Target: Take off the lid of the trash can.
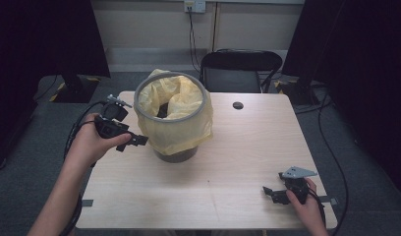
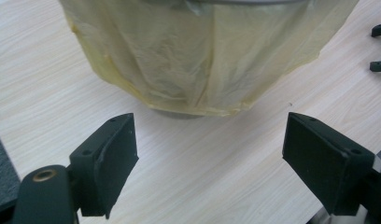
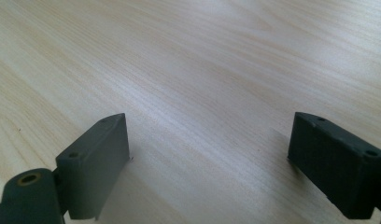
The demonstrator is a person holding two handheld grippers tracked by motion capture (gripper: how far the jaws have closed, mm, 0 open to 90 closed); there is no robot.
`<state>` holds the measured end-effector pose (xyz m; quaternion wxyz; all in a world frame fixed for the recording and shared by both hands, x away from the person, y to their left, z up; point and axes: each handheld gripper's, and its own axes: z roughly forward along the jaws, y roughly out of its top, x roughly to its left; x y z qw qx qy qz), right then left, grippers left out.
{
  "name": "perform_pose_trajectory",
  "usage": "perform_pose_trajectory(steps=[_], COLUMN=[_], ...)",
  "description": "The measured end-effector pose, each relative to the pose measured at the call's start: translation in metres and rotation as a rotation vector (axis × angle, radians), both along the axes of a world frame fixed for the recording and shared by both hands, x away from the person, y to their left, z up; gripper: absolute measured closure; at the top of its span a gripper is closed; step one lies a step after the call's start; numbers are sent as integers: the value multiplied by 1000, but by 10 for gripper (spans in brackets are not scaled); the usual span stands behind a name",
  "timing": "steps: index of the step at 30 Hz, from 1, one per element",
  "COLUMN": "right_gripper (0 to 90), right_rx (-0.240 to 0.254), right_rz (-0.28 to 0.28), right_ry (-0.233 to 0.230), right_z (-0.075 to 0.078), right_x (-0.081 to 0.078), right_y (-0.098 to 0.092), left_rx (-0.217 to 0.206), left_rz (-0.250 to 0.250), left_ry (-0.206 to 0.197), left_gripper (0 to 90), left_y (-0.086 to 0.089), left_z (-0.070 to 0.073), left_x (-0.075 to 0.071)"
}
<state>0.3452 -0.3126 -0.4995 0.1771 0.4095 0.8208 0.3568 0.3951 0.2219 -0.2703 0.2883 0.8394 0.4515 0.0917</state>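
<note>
Bin (image 1: pixel 176 150) w/ yellow liner (image 1: pixel 175 123) on table (image 1: pixel 238 162), left-centre, upright, left gripper (image 1: pixel 134 141) just beside liner's skirt, jaws wide apart, nothing held, right gripper (image 1: pixel 268 191) low at near-right edge, jaws apart, empty.

- A left gripper (image 1: pixel 137 141) hovers beside a yellow-lined bin (image 1: pixel 172 116) on a wooden table (image 1: pixel 238 147).
- A right gripper (image 1: pixel 268 191) rests near the table's front edge.

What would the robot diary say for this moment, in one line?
left gripper: open, beside yellow bag on bin | right gripper: open, over bare table | nothing held
</note>
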Motion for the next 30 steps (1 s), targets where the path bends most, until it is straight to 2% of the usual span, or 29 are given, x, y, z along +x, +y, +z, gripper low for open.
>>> perform_pose_trajectory(steps=[4, 12, 13, 17, 19, 20, 27, 28, 29, 30], right_gripper=[115, 115, 115, 115, 115, 115, 115, 115, 115, 115], right_rx=[0, 0, 0, 0, 0, -1, 0, 0, -1, -1], right_rz=[0, 0, 0, 0, 0, 1, 0, 1, 1, 1], right_ry=[0, 0, 0, 0, 0, 1, 0, 1, 1, 1], right_z=[0, 0, 0, 0, 0, 0, 0, 0, 0, 0], right_x=[0, 0, 0, 0, 0, 0, 0, 0, 0, 0], right_y=[0, 0, 0, 0, 0, 0, 0, 0, 0, 0], left_rx=[-15, -25, -29, -30, -23, -21, -9, -10, -13, -16], left_rz=[26, 44, 43, 52, 63, 86, 113, 112, 112, 116], left_ry=[-4, -17, -27, -36, -36, -35, -25, -25, -25, -28], left_gripper=[172, 172, 172, 170, 162, 162, 164, 179, 229, 229], left_y=[7, 10, 10, 9, 8, 6, 2, 2, 1, 0], left_z=[9, 27, 33, 39, 42, 44, 46, 46, 45, 45], left_x=[2, 5, 7, 12, 15, 21, 34, 36, 38, 40])
